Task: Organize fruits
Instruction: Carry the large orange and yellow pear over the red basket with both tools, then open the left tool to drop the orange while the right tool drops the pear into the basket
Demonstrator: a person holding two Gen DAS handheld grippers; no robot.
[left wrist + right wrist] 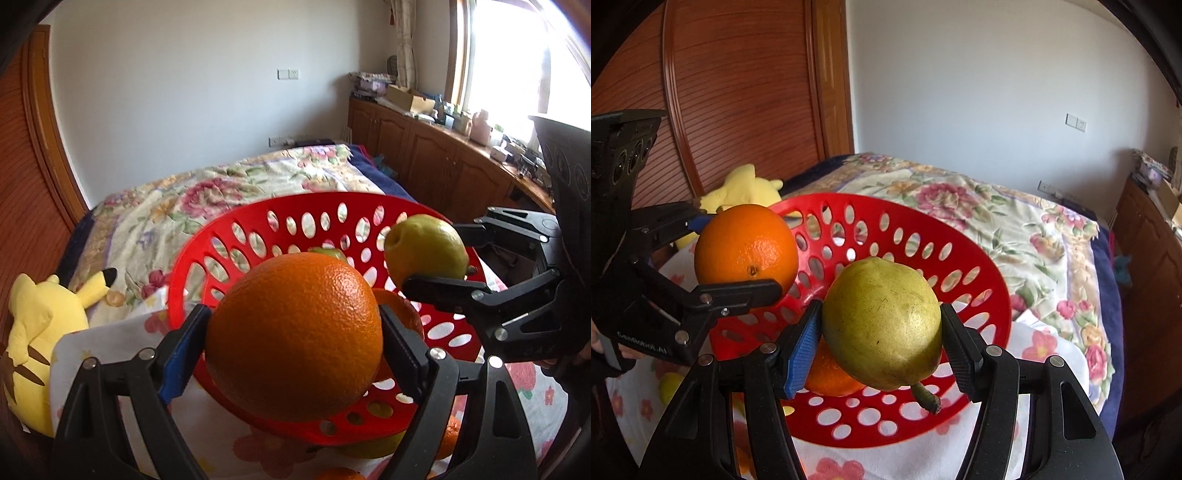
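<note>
Both grippers are up over the red basket (pixel 207 240), and each has fruit in its grasp. The left gripper (pixel 295 347) is clamped on a big orange (pixel 295 343), one finger pressed to each side, the fruit held above the basket's near rim. In the right wrist view that same orange sits at the left, raised over the basket's left edge, with the left gripper's fingers reaching in level from the left side. The right gripper (pixel 881 341) is closed on a yellow-green pear (pixel 882 325), blue pad on its left flank, black pad on its right, the stem pointing down and toward the camera. From the left wrist view the pear hangs over the basket's right side, the right gripper's fingers coming in roughly level from the right, one above and one below the fruit. Down in the basket lies a second orange (pixel 831 376), partly hidden behind the pear, and there is a greenish fruit (pixel 328 253) peeking over the top of the held orange, too covered to name. More fruit lies on the floral cloth (pixel 122 336) beside the basket. Behind it all, a flowered bedspread (pixel 997 218) and a yellow plush (pixel 40 317) off to the left.
</note>
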